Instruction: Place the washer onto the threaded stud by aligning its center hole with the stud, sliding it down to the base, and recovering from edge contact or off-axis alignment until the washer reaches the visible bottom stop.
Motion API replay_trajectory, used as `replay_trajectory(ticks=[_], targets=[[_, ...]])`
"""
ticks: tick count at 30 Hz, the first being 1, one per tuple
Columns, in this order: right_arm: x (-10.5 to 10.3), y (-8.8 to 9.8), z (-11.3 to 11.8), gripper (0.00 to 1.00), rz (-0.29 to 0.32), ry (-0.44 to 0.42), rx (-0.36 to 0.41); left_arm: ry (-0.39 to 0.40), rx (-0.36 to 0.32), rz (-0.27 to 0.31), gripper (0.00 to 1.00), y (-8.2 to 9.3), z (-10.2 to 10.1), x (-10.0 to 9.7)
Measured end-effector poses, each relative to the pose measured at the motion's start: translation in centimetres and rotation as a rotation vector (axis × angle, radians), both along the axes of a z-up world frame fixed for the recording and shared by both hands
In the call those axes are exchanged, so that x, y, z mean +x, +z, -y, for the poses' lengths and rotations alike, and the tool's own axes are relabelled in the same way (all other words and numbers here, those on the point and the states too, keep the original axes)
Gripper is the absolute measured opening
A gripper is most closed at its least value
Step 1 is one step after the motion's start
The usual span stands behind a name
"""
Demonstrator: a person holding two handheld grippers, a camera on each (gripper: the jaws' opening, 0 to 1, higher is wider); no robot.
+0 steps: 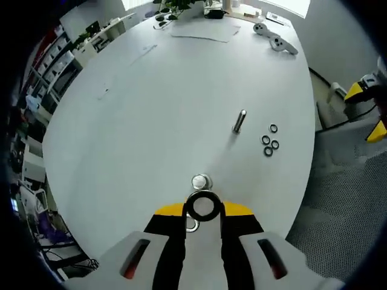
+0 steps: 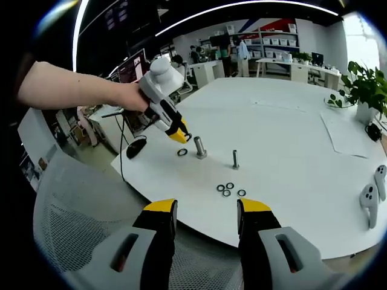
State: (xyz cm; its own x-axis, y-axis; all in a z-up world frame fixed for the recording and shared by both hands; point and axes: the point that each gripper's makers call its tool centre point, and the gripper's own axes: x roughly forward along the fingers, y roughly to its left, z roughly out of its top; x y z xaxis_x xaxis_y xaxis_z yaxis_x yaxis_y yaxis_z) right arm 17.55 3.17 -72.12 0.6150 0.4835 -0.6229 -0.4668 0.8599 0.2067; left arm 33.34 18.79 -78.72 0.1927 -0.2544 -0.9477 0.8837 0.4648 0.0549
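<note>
Holding a flat silver metal ring, the washer [image 1: 202, 206], my left hand-held gripper [image 1: 203, 211] has its yellow-tipped jaws squeezed close on the ring's two sides. In the left gripper view the washer sits just above a fat silver bolt [image 1: 201, 181] that stands on the big white round worktop [image 1: 151, 121]. Another silver ring [image 1: 192, 225] peeks out low down beside the left jaw. Further right stands the thin silver threaded stud [image 1: 239, 121], upright and bare, well apart from the washer. Just to its right lie four small dark rings [image 1: 269, 140] in a little bunch. Far back on the worktop lie two white game controllers [image 1: 275, 37].

In the right gripper view, a bare arm [image 2: 72, 87] comes in from the left, holding my left hand-held gripper [image 2: 179, 134] above the worktop [image 2: 290, 139]. Its yellow tip hangs near a silver ring [image 2: 182, 152] lying flat and the fat bolt [image 2: 199, 147]. Right of those is the thin stud [image 2: 235, 159], and in front of it the small dark rings [image 2: 229, 190]. My right hand-held gripper [image 2: 205, 217] is near the worktop's edge with its jaws wide apart and nothing between them. A green plant [image 2: 366, 90] stands at the far right.
</note>
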Motion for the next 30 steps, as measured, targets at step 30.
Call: replay_trajectory(ticks=[30], targets=[[0.0,-0.1,0.2,0.42,-0.004,-0.008,-0.009,-0.083,0.034,-0.007,0.19,-1.9,2.1,1.5]])
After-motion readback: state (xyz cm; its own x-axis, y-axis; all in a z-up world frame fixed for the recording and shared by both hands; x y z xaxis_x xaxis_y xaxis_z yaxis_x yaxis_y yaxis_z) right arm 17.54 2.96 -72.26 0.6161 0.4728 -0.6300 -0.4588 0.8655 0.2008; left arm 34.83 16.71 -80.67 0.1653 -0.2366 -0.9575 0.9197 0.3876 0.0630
